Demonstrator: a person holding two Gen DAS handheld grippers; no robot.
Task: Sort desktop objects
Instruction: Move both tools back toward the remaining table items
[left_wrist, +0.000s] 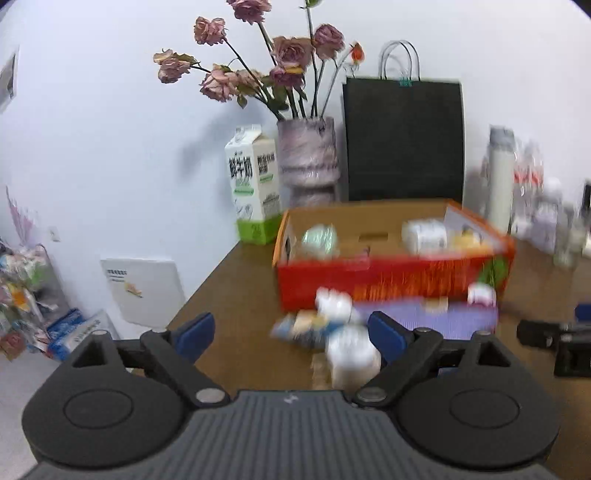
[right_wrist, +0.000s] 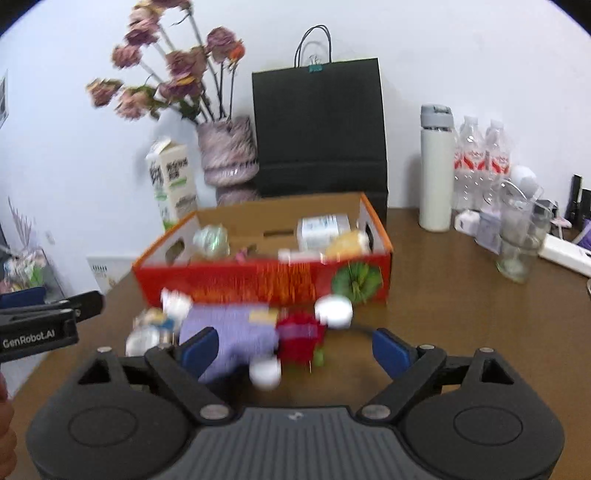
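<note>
An office or lived-in room: a brown bench against a white wall carries dried roses in a vase, a milk carton, a black paper shopping bag, bottled water and a thermos.

Materials on the worktop

Brown smooth wood-look worktop; printed cardboard box; matt black paper bag; clear glass jar.

Box: red-orange front, green motif at 3 o'clock. Cloth: lilac. Bag: black. Vase: pink-streaked. Carton: white, green base. Table: brown.
</note>
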